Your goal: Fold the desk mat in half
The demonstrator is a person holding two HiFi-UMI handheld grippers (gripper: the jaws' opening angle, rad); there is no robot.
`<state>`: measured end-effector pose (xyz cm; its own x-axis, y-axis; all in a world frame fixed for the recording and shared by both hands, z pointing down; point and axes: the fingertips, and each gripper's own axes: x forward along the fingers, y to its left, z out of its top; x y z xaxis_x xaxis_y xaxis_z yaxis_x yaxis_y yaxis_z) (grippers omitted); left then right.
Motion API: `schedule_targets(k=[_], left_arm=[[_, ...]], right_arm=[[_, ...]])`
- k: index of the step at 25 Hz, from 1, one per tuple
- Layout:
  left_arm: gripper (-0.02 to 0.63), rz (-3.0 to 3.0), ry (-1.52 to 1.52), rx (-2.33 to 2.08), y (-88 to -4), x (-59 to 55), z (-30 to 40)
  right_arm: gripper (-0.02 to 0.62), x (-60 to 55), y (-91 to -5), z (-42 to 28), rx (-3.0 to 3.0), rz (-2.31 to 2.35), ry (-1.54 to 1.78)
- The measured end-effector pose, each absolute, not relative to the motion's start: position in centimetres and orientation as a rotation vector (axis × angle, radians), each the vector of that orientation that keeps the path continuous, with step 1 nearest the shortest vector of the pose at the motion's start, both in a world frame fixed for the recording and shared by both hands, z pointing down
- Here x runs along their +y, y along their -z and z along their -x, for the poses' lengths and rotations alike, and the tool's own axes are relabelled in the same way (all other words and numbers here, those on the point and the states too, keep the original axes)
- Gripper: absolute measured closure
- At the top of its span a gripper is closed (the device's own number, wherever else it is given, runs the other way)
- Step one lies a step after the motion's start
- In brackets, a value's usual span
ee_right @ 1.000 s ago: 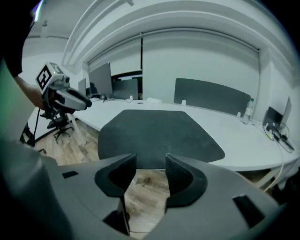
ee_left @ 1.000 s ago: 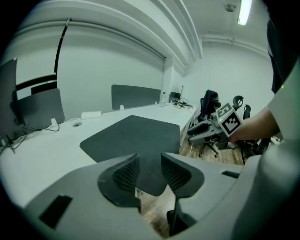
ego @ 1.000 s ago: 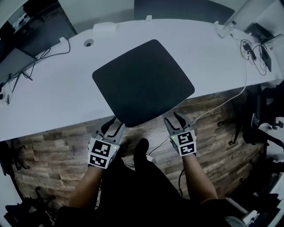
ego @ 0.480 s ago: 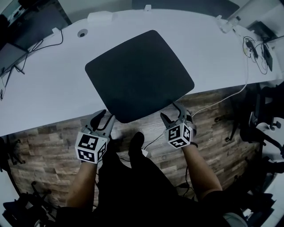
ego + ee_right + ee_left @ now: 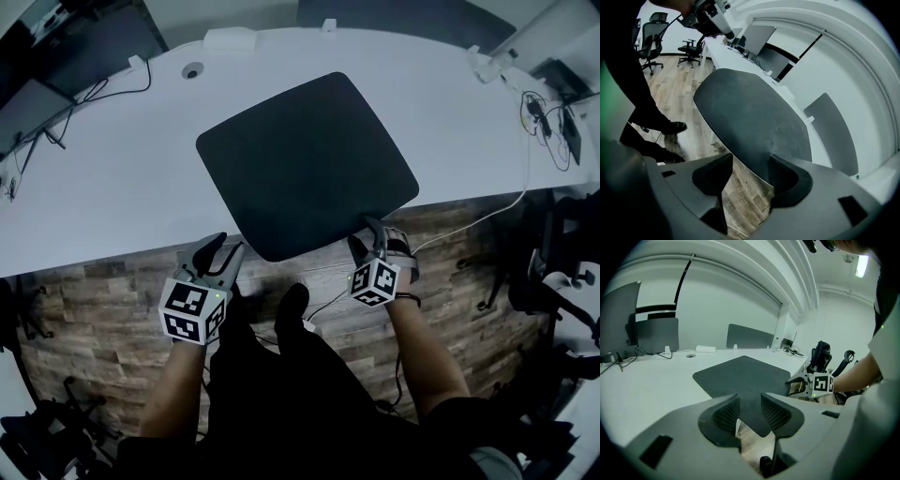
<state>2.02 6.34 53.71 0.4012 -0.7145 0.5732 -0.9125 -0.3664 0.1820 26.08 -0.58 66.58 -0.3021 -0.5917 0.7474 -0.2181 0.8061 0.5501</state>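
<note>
Right gripper unclenched, jaws just closing, desk mat 5 o'clock overhang between them; left gripper released, empty. Mat likely limp, light: pinch the overhang.

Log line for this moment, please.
desk mat: flat, unfolded | left gripper: open, empty | right gripper: jaws just closing, mat edge between, not gripped
</note>
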Motion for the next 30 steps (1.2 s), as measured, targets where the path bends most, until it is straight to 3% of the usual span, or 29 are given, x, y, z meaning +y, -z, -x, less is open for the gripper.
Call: schedule_targets(k=[4,11,15,24,30], left_arm=[[0.480,-2.204,-0.560,-1.386,-52.8,6.5,-1.9],[0.480,-2.271,-0.677,-1.377,-52.0,7.3,-2.5],[0.467,-2.361,-0.764,-1.327,-50.8,8.2,-4.3],[0.352,-2.386,-0.795,-1.320,-48.4,9.0,-5.8],[0.322,-2.405,-0.993,-1.283,-50.1,9.1,-4.5]], right_arm=[[0.369,-0.8,-66.5,-26.0,-1.858,-0.572,0.464],[0.524,-0.9,-62.4,-25.0,-1.937,-0.641,0.513],[0.578,-1.4,-57.9,-23.3,-2.026,-0.682,0.510],[0.578,-2.0,-49.9,-17.6,-2.183,-0.659,0.527],[0.578,-2.0,-47.3,-14.5,-2.275,-0.653,0.402]])
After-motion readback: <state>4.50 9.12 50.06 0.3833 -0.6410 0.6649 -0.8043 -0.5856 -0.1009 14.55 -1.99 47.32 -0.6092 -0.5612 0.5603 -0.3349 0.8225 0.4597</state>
